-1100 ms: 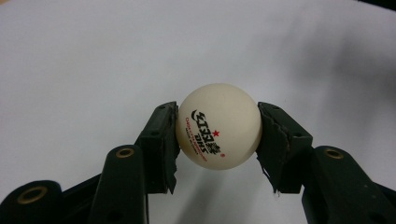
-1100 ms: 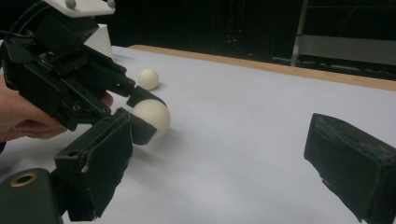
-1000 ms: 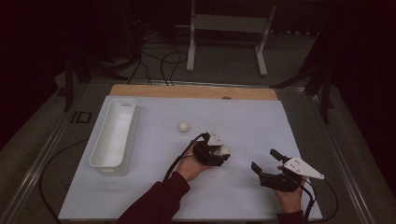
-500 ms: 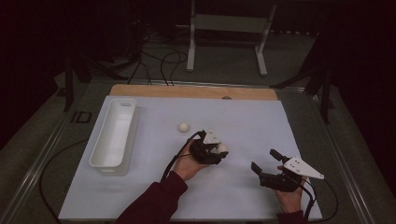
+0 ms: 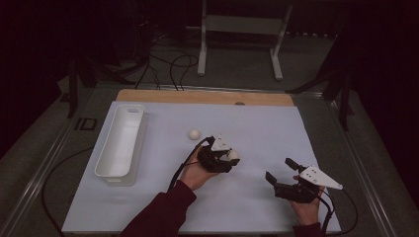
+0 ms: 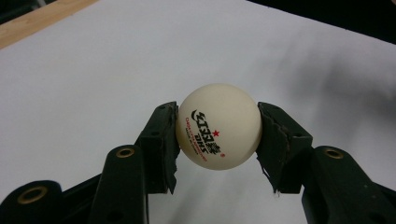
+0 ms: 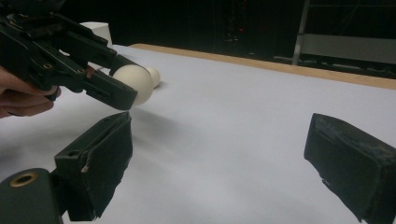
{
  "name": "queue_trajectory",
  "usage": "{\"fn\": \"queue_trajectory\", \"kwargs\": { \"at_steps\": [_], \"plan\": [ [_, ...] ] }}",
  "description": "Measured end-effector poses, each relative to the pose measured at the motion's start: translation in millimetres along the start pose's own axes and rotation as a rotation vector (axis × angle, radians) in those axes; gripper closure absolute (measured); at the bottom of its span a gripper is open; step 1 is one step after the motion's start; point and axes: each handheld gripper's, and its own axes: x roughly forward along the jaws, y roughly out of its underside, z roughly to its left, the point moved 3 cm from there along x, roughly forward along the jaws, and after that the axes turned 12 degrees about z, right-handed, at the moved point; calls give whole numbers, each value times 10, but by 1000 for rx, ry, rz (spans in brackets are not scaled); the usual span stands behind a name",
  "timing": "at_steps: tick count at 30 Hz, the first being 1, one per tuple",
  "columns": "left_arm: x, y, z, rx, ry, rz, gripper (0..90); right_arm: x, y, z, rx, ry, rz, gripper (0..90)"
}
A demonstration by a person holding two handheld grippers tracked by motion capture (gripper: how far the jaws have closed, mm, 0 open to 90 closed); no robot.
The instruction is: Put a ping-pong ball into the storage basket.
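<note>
We hold a white ping-pong ball [image 6: 218,126] pinched in the left gripper [image 6: 217,140], near the middle of the white table sheet [image 5: 257,123]. In the left gripper view the ball sits squarely between the two black pads [image 6: 164,140], one pressing it at nine o'clock and the other at three o'clock, with its printed red star and lettering turned toward the camera. The ball bulges above and below the pads, and both touch it. In the right gripper view its soft shadow falls on the sheet below, so it seems lifted clear, though the dim light leaves that uncertain.

Our right gripper [image 5: 281,170] rests at about four o'clock from the left one, well apart from it, jaws spread wide with only bare sheet between them.

A second ball [image 5: 194,134] lies on the sheet at about ten o'clock from the held ball, near it but not touching. A long white tray [image 5: 106,168] stands at the sheet's nine o'clock edge.
</note>
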Motion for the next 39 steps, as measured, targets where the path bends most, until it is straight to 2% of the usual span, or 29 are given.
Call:
{"fn": "queue_trajectory", "kwargs": {
  "at_steps": [39],
  "plan": [
    [-320, 41, 142, -20, -41, -59, 507, -1, 0, 1, -1, -1, -1, 77]
  ]
}}
